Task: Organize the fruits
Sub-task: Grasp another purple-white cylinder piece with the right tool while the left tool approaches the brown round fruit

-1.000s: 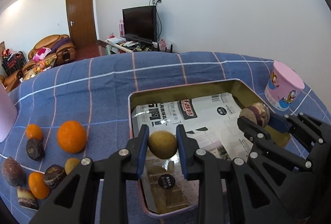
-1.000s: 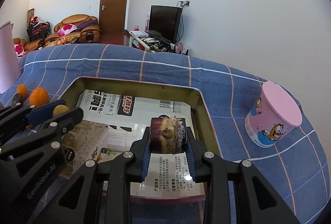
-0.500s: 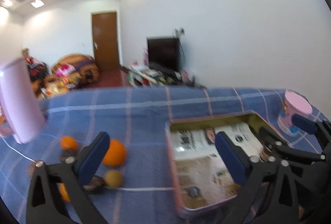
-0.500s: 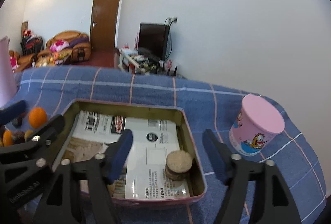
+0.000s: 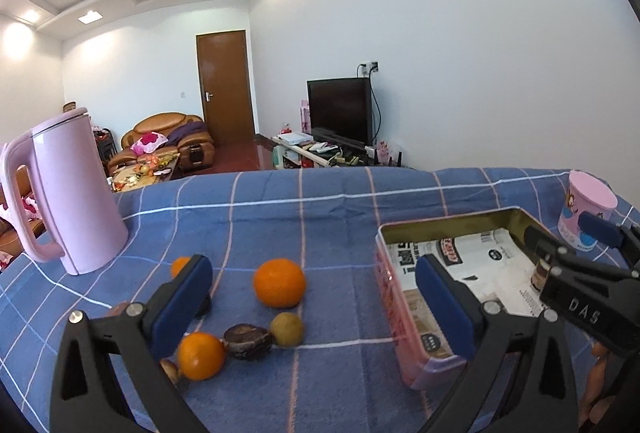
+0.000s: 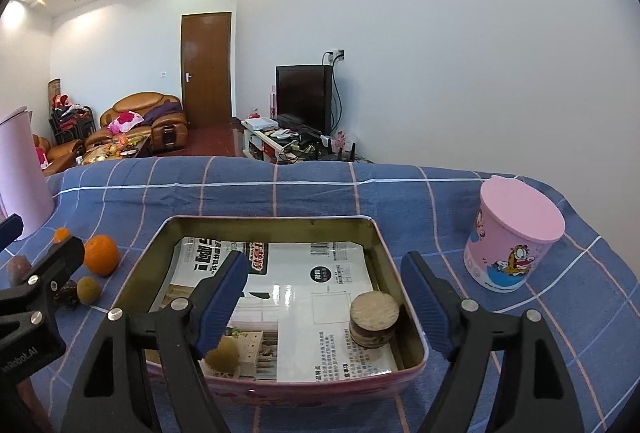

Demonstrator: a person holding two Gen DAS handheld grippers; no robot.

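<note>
Comparing views: the left wrist camera shows the whole pink kettle (image 5: 68, 193) and the loose fruit; the right wrist camera looks down into the tin (image 6: 376, 233).
Left gripper (image 5: 312, 297): spread wide, nothing between the jaws, above the cloth between fruit and tin.
Right gripper (image 6: 324, 293): jaws opening, nothing pinched, hanging over the tin's near edge.
Surface: blue checked cloth (image 5: 328, 201) over the table.
Room: white walls, brown door (image 5: 224, 89), dark television (image 5: 340, 111), tan sofa (image 5: 160, 137).
Tin contents: printed paper lining (image 6: 320, 273); a brown round slice stack (image 6: 374, 319) at the near right corner; a yellowish fruit (image 6: 222, 353) at the near left corner.
Loose fruit: big orange (image 5: 279, 283), small orange (image 5: 200, 355), dark fruit (image 5: 247, 341), greenish fruit (image 5: 286, 329), left of the tin.
Cup: pink lidded cup (image 6: 516, 237) near the cloth's right edge, right of the tin.
</note>
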